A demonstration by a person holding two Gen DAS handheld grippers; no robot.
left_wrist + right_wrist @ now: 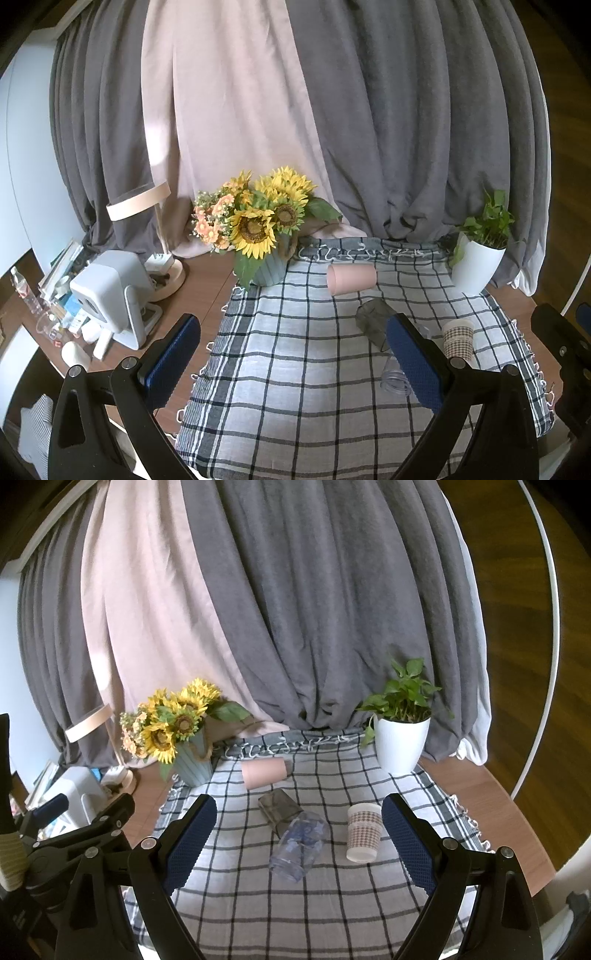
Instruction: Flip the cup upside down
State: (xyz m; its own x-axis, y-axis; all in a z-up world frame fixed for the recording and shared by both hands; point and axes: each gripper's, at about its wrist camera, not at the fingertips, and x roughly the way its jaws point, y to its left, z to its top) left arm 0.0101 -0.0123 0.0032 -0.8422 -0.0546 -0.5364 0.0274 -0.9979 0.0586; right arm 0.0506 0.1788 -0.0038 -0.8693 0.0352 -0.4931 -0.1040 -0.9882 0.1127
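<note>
Several cups sit on a checked cloth (258, 904). A patterned paper cup (364, 831) stands with its narrow end up; it also shows in the left wrist view (458, 338). A pink cup (265, 772) (351, 278) lies on its side at the back. A dark translucent cup (277, 806) (373, 320) and a clear cup (300, 844) (396, 378) lie on their sides mid-cloth. My right gripper (299, 843) is open and empty, above the near cloth. My left gripper (291, 363) is open and empty, left of the cups.
A sunflower vase (192, 760) stands at the cloth's back left, a white potted plant (400, 744) at the back right. A lamp (162, 236), a white device (110, 291) and small clutter fill the wooden table's left side (199, 288). Curtains hang behind.
</note>
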